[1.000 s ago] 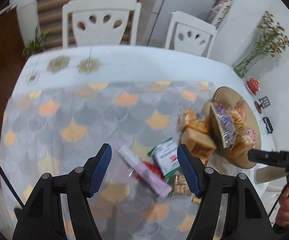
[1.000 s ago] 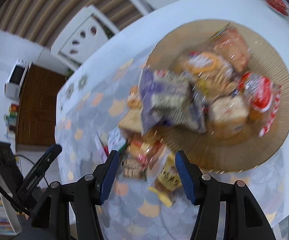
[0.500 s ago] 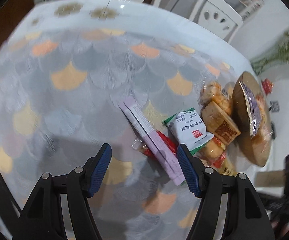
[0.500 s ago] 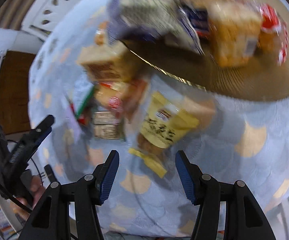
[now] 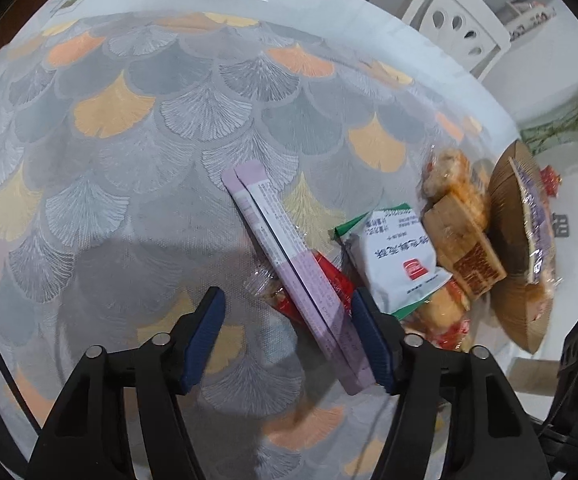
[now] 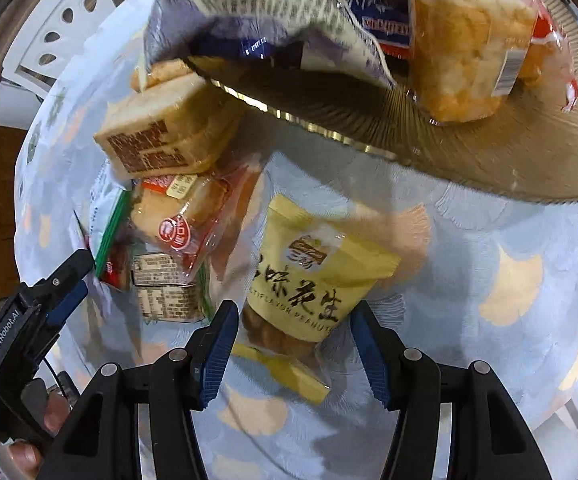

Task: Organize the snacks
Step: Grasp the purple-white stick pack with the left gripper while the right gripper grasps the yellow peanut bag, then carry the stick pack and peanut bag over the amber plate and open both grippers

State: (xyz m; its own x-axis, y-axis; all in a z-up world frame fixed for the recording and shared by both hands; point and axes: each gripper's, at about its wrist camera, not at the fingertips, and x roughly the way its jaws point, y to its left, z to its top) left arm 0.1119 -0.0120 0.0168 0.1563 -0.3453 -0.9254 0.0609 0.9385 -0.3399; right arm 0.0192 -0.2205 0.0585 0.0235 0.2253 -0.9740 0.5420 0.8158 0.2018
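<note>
Both hand-held grippers have dropped toward the snacks since the earlier frames. On the counter (image 5: 137, 184), the tray (image 6: 501, 160) carries several packs. The left hand-held gripper (image 5: 285, 336) has just been closing; its jaws straddle the lower end of the pink sticks (image 5: 289, 264), one pad just beside them, not clamped. The right hand-held gripper (image 6: 291, 346) stands released, its pads clear of the peanut pack (image 6: 309, 276) lying between them, near the tray's rim.

Bright indoor light, motion blur, fisheye warping
</note>
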